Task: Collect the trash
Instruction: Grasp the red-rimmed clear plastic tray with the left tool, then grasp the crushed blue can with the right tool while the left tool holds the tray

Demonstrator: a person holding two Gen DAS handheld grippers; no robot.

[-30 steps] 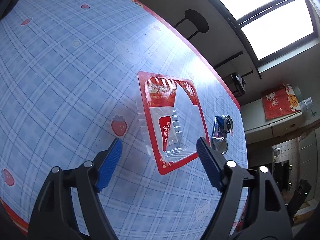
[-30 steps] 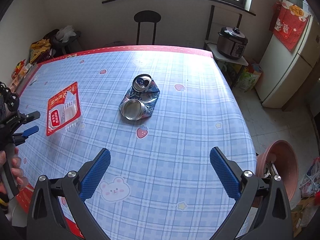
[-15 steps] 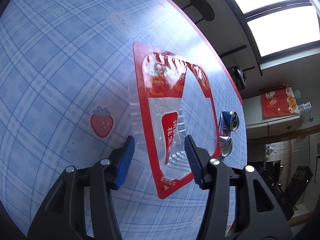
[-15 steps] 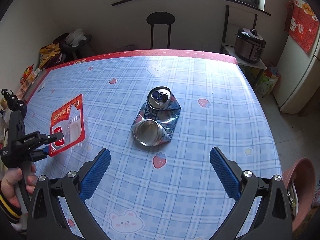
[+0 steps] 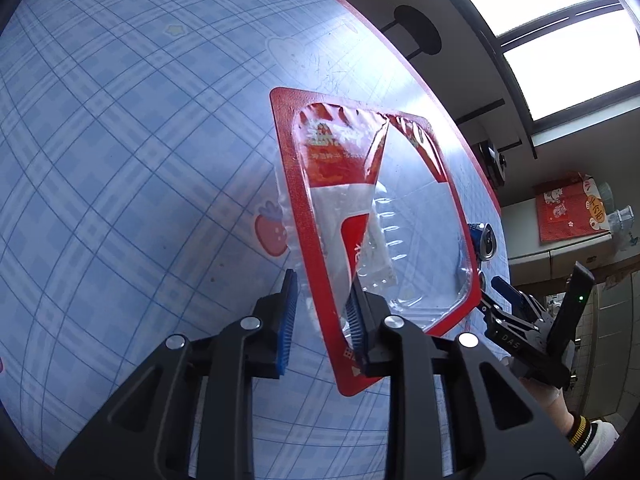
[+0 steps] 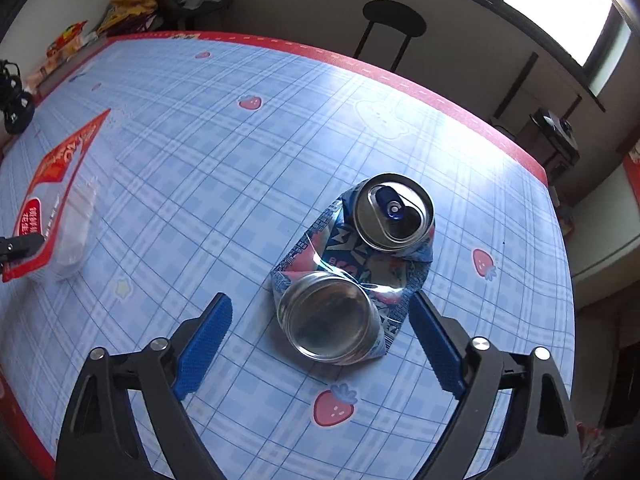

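Since a second ago both grippers have dropped toward the table (image 6: pixel 168 152): the left gripper (image 5: pixel 320 312) has narrowed from wide open around the red-rimmed plastic tray (image 5: pixel 400 248), and the right gripper (image 6: pixel 316 344) has swung over from bare cloth to straddle the crushed can (image 6: pixel 352 272).

The left jaws are closing with the tray's near rim and its peeled film between them. One pad seems to touch the rim while the other stands a little off, so I'd call it not yet clamped. The tray tilts up at that edge, probably because a thin rim is the only part worth pinching.

The right jaws are closing too, with the can's near end between them and neither pad pressing. From that wrist view the can sits at twelve o'clock of the fingertips, and the tray lies far out at nine o'clock, well apart from it.

Count: one tray, one can, two grippers, and one stool (image 6: pixel 394 24) beyond the table at one o'clock.
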